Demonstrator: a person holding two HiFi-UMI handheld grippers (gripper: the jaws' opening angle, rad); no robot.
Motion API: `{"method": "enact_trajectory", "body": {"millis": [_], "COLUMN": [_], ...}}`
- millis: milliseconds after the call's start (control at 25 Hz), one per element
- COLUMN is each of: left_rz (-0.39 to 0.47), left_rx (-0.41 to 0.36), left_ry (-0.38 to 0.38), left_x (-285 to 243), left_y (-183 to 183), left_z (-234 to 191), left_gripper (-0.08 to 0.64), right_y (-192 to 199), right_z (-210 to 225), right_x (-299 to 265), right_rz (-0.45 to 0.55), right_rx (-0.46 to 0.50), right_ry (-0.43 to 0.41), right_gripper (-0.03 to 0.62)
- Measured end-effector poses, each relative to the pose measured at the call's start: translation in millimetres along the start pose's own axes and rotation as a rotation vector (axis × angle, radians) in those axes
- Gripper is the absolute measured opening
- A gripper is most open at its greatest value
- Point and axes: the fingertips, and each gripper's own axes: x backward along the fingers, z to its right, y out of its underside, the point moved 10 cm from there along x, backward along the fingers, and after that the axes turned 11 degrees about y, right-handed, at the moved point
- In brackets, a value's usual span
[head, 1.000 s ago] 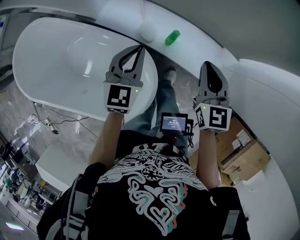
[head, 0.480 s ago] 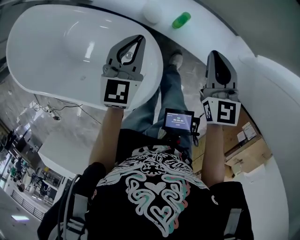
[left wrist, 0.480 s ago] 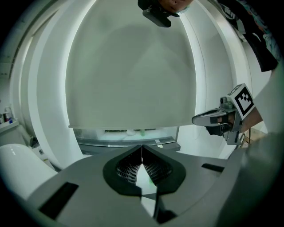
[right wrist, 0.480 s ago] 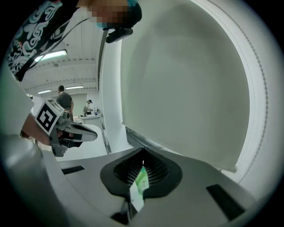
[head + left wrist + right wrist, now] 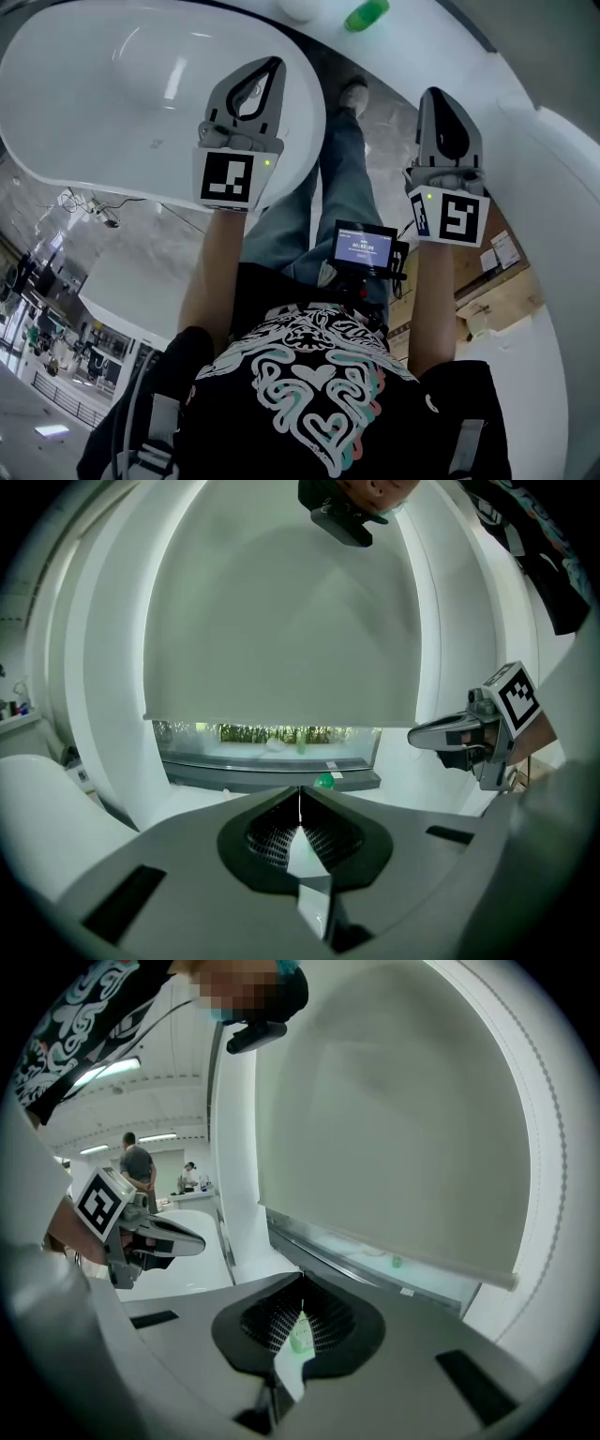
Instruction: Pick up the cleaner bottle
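Note:
The green cleaner bottle lies on the white ledge at the top edge of the head view, beyond both grippers. My left gripper hangs over the bathtub's near rim, jaws shut and empty. My right gripper is level with it on the right, also shut and empty, with the bottle ahead and to its left. In the left gripper view the bottle shows just past the closed tips, slightly right. In the right gripper view the bottle shows small through the slit behind the closed tips.
A white bathtub fills the upper left. A white round object sits on the ledge left of the bottle. Cardboard boxes lie on the floor at the right. A window with a lowered blind is ahead. People stand far off.
Both grippers have sunk, staying shut. In the head view the bottle, the round object and the tub have slid toward the top edge.

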Motion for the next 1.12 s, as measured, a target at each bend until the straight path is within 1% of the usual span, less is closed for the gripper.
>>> {"method": "enact_trajectory", "body": {"millis": [400, 600, 760, 880, 920, 1040, 1120], "left_rz": [0.013, 0.005, 0.004, 0.017, 0.013, -0.037, -0.045], "left_rx": [-0.001, -0.018, -0.009, -0.017, -0.016, -0.01, -0.004], "left_ry": [0.004, 0.027, 0.014, 0.022, 0.027, 0.037, 0.04], "left_x": [-11, -25, -32, -41, -43, -47, -50], "left_y": [11, 22, 33, 37, 38, 43, 47], "left_z": [1, -3, -6, -6, -6, -5, -5], "left_gripper": [0.018, 0.018, 0.018, 0.018, 0.018, 0.018, 0.018], "right_y": [13, 24, 33, 35, 36, 39, 41], "right_z": [1, 1, 0, -2, -2, -5, -7], "right_x": [-8, -22, -30, -35, -37, -45, -49], "right_rz": [-0.015, -0.021, -0.03, -0.029, -0.028, -0.028, -0.03], "right_rx": [0.011, 0.017, 0.019, 0.025, 0.028, 0.029, 0.03], "right_ry": [-0.006, -0.008, -0.019, -0.026, -0.031, -0.041, -0.044], "right_gripper": [0.027, 0.028, 0.027, 0.028, 0.028, 0.027, 0.028]}}
